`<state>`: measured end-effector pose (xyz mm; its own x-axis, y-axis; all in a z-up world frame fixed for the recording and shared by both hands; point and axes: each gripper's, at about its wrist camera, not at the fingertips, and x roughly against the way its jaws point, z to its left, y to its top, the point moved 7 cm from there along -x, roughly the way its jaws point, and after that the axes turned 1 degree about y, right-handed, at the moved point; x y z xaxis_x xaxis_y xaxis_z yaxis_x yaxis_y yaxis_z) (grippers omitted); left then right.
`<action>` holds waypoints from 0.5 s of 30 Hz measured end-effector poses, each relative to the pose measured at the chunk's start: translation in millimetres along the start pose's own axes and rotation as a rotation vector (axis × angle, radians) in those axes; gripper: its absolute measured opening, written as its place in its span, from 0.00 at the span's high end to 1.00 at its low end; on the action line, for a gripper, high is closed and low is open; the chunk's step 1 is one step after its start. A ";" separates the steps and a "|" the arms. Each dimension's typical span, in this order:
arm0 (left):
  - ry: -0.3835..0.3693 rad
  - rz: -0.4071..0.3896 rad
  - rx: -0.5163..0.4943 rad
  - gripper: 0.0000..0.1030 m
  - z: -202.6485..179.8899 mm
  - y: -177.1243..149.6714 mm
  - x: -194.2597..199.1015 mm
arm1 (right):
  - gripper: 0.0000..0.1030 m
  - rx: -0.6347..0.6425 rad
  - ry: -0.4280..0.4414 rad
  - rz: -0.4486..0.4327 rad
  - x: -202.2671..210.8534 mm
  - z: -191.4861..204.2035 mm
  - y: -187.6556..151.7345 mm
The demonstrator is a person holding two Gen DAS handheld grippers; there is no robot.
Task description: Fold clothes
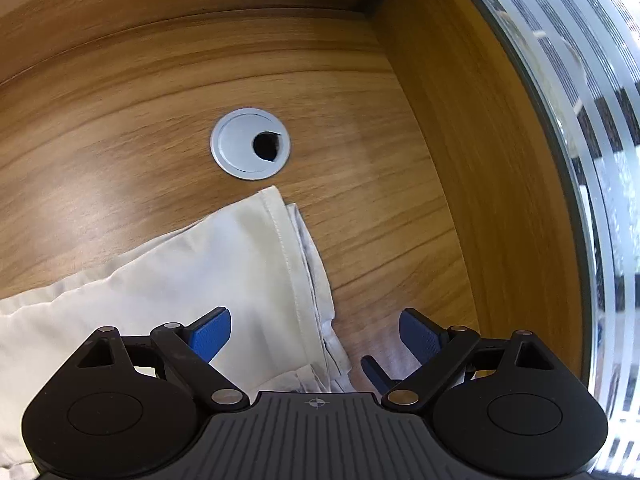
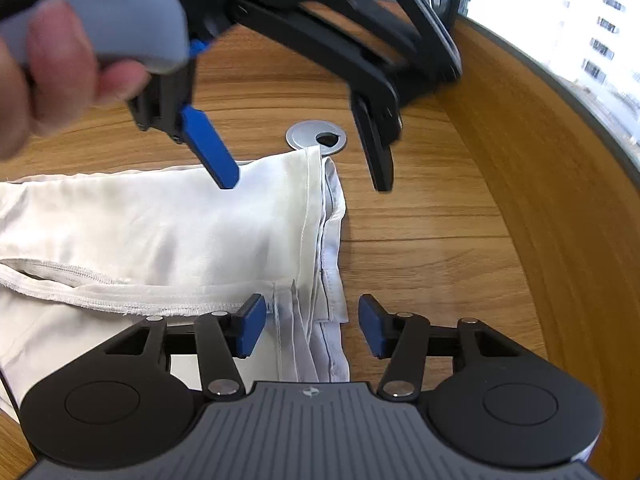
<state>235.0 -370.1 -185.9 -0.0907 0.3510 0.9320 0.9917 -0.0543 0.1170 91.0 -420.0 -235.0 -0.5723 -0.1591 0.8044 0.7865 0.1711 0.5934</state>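
At the bottom of the right wrist view, right gripper point(image 2: 312, 330) with blue fingers point(image 2: 250, 330) spread, hemmed edge of the cream garment point(image 2: 160, 220) between them, not pinched. Higher in the same frame, left gripper point(image 2: 308, 176) held by a hand point(image 2: 48, 76), fingers spread wide over the garment's far corner, one above cloth, one above bare wood. Garment lay folded on the wooden tabletop point(image 2: 440, 240), filling the lower left. Just beyond its corner, grey cable grommet point(image 1: 250, 143). At right edge, a window point(image 2: 580, 20).
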 end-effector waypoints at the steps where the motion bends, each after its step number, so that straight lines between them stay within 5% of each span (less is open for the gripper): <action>1: 0.001 -0.003 0.004 0.10 0.8 1.1 0.6 | 0.44 -0.008 0.014 0.004 -2.2 -1.1 -0.1; 6: 0.013 -0.007 0.012 0.10 4.0 1.7 3.0 | 0.50 -0.050 0.068 0.013 -7.0 -7.0 -3.1; 8: 0.017 -0.008 0.016 0.10 4.1 1.8 2.9 | 0.81 -0.062 0.084 0.010 -6.7 -7.2 -3.1; 15: 0.065 0.036 -0.039 0.10 -9.3 -1.7 -13.6 | 0.86 -0.012 0.030 0.000 1.9 10.3 3.0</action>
<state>233.7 -383.5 -195.6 -0.0624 0.2866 0.9560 0.9901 -0.1026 0.0953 89.8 -409.8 -231.4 -0.5650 -0.1886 0.8033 0.7895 0.1592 0.5927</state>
